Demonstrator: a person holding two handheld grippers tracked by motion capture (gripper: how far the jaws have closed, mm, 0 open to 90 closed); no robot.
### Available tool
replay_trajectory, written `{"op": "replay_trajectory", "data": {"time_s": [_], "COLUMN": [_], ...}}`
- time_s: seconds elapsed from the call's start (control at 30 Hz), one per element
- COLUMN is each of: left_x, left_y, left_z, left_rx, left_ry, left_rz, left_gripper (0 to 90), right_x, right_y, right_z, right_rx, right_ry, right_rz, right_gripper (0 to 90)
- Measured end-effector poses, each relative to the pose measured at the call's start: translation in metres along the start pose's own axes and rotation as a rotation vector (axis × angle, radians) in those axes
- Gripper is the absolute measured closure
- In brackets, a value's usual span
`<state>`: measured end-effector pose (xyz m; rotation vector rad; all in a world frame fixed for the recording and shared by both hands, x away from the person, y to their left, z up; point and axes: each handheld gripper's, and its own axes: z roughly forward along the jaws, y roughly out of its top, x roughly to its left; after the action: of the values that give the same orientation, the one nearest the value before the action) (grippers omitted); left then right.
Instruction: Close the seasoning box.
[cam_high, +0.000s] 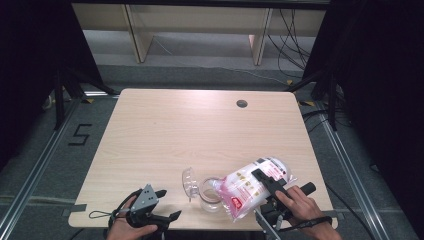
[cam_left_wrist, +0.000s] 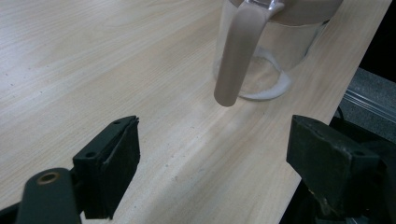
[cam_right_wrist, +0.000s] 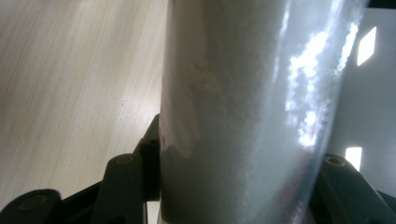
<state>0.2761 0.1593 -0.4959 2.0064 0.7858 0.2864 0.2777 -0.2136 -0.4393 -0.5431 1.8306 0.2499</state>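
Wooden table (cam_high: 165, 130): lid (cam_high: 189, 183) lies beside jar (cam_high: 210, 196), bag (cam_high: 250, 187) tilted above.

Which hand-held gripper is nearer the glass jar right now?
Right. The right hand-held gripper holds the tilted bag whose mouth is over the glass jar; the left hand-held gripper, jaws open, sits apart to its left.

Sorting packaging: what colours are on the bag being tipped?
The bag is white with pink-red print, best in the high view.

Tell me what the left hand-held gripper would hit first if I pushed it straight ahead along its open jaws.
Most likely the handle of the clear jar, which hangs down ahead of the left hand-held gripper, slightly right of centre. Bare table lies between; depth is hard to judge.
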Motion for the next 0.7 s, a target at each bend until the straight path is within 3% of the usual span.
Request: {"op": "replay_trajectory", "data": {"time_s": [0.07, 0.1, 0.17, 0.2, 0.33, 0.4, 0.5, 0.53, 0.7], "left_x": [0.0001, 0.0001, 0.0001, -0.0002, 0.0001, 0.0, -0.0001, 0.0005, 0.0009], "left_y": [0.0002, 0.0004, 0.0007, 0.0006, 0.0003, -0.0001, 0.0, 0.0007, 0.0007], "left_z": [0.0, 0.0, -0.0013, -0.0023, -0.0025, -0.0018, -0.0014, -0.0024, -0.0025], "left_rx": [0.0, 0.0, 0.013, 0.011, 0.005, 0.006, 0.006, 0.011, 0.01], "left_ry": [0.0, 0.0, 0.006, 0.0, 0.0, 0.007, -0.002, -0.002, -0.004], "left_rz": [0.0, -0.002, 0.01, 0.013, 0.004, -0.005, 0.004, 0.019, 0.03], "left_gripper": [17.1, 17.1, 17.2, 17.1, 17.1, 17.1, 17.1, 17.1, 17.1], "right_x": [-0.0001, -0.0013, -0.001, 0.0013, 0.0012, 0.0019, 0.0013, -0.0003, 0.005], "right_y": [0.0018, 0.0032, 0.0046, 0.0057, 0.0059, 0.0074, 0.0073, 0.0082, 0.0088], "right_z": [-0.0016, -0.0018, -0.0019, -0.0029, -0.0033, -0.0032, -0.0035, -0.0037, -0.0035], "right_rx": [0.006, 0.006, 0.015, 0.042, 0.041, 0.056, 0.057, 0.049, 0.061], "right_ry": [0.006, -0.001, -0.001, 0.006, 0.007, -0.001, 0.005, -0.01, -0.009], "right_rz": [0.019, -0.01, -0.022, -0.012, -0.03, -0.079, -0.074, -0.102, -0.072], "right_gripper": [49.7, 49.8, 49.7, 49.8, 49.8, 49.9, 49.9, 49.9, 50.0]}}
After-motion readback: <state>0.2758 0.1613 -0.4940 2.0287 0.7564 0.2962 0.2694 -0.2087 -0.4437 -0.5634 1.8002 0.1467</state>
